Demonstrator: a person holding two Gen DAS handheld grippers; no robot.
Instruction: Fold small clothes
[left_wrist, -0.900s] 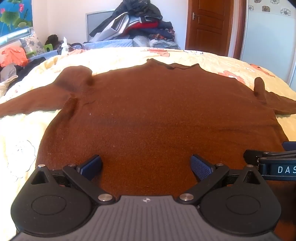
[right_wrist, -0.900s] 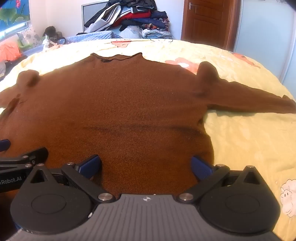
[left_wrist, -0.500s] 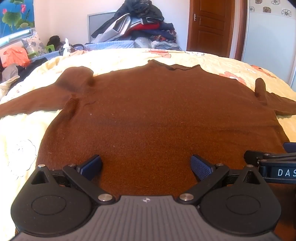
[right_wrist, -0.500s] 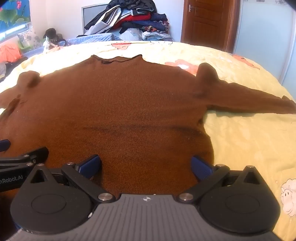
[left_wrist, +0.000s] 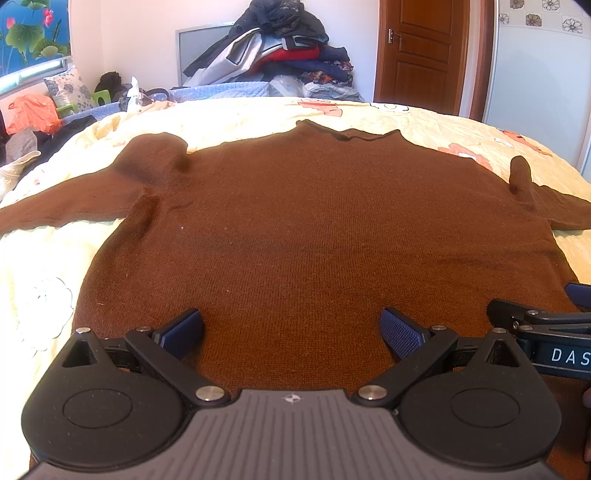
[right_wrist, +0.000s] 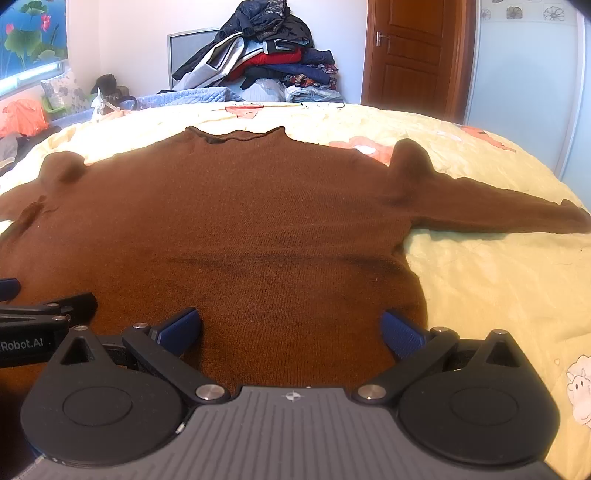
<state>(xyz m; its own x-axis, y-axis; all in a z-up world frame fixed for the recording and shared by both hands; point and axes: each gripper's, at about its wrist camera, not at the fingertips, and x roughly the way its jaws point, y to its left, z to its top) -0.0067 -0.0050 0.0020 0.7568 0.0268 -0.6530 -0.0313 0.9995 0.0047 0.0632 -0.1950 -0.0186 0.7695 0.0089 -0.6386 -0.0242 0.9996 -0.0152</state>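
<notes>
A brown knitted sweater lies flat and face up on the yellow bedspread, collar far, both sleeves spread sideways; it also shows in the right wrist view. My left gripper is open, its blue pads wide apart low over the hem, left of centre. My right gripper is open over the hem near the sweater's right edge. Each gripper shows at the other view's edge: the right one and the left one. Neither holds fabric.
A heap of clothes is stacked at the far end of the bed. A wooden door stands at the back right. An orange bag and pillows lie at the far left. Bare bedspread extends right of the sweater.
Both cameras have risen or tilted slightly, so the sweater sits a little lower in view. The grippers stay open and the sweater has not moved.
</notes>
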